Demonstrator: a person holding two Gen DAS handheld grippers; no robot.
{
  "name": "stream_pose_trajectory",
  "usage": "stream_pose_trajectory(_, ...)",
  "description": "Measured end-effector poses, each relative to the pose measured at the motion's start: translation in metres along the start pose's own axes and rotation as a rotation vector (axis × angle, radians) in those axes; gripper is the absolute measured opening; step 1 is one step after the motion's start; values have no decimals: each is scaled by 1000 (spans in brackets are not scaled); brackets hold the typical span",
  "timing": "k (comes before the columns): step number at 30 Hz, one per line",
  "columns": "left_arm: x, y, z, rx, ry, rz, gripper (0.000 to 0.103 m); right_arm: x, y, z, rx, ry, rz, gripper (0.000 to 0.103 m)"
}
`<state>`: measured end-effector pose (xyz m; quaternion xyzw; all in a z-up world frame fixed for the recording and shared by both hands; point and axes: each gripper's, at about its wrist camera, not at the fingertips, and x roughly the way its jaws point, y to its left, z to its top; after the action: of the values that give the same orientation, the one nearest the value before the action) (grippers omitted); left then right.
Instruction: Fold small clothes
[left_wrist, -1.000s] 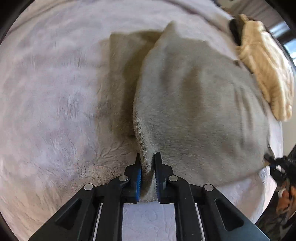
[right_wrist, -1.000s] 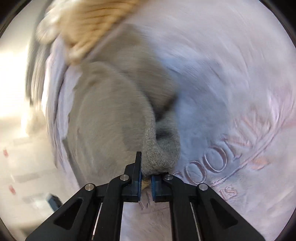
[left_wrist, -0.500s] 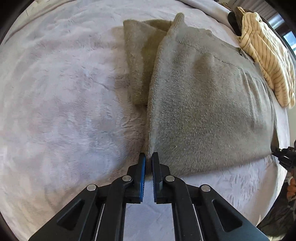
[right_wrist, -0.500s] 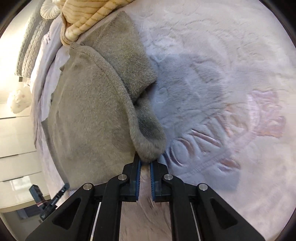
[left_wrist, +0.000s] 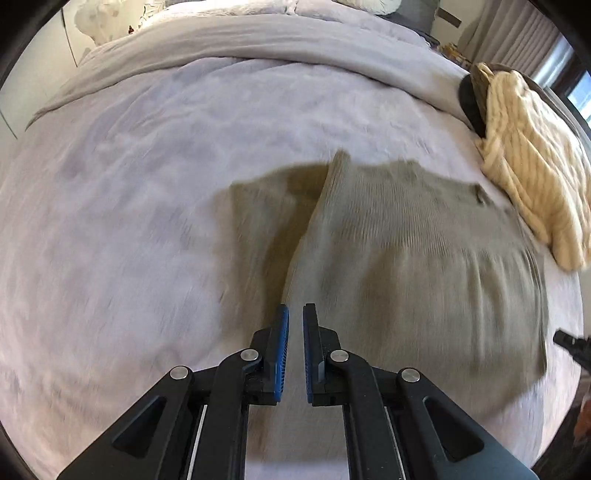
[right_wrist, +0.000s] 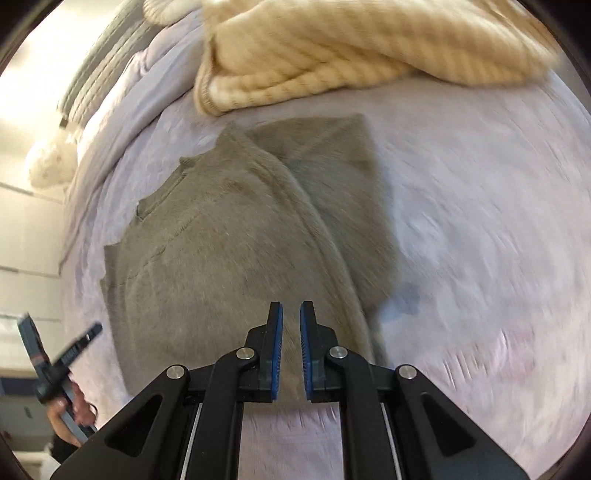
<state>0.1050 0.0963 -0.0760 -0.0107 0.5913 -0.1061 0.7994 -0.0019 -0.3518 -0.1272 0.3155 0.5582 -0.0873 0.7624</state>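
Sweater (left_wrist: 413, 258), the grey-olive knit one, is lying flat on the bed (left_wrist: 129, 206), partly folded, with one flap laid over the rest so a long diagonal edge runs down toward the cameras. Going left to right in the left wrist view: plain lilac blanket first, then the darker under-layer of the sweater, then the folded-over top panel, then a cream striped knit (left_wrist: 532, 166) heaped at the far right, just touching the sweater's corner. The left gripper (left_wrist: 293, 314) sits above the near end of that fold edge, jaws a small gap apart and nothing pinched between them.

Right wrist view, same order: the left gripper's handle shows at the far left edge, then the sweater (right_wrist: 221, 251) spread out in the middle, then bare blanket on the right. The cream knit (right_wrist: 332, 55) is across the top. The right gripper (right_wrist: 291, 314) hovers over the sweater's near hem, jaws slightly parted too, holding nothing. Both views are pretty motion-blurred.
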Motion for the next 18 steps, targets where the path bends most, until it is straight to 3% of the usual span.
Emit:
stream_pose_trajectory(6, 43, -1, 33, -43, 20, 61, 8, 28, 11, 35, -72, -12, -42, 10)
stream_pose_trajectory(9, 63, 10, 34, -85, 44, 48, 8, 49, 4, 52, -85, 0, -66, 7)
stream_pose_trajectory(13, 67, 20, 30, -102, 33, 2, 8, 56, -15, 60, -13, -15, -34, 0)
stream_pose_trajectory(15, 65, 24, 29, -105, 35, -10, 8, 50, -22, 62, 10, -43, -81, 1)
stream_pose_trajectory(16, 63, 27, 29, -110, 38, -9, 8, 47, -30, 62, 30, -48, -125, 1)
stream_pose_trajectory(18, 57, 31, 29, -112, 36, 31, 8, 43, -43, 62, 83, -32, -84, 1)
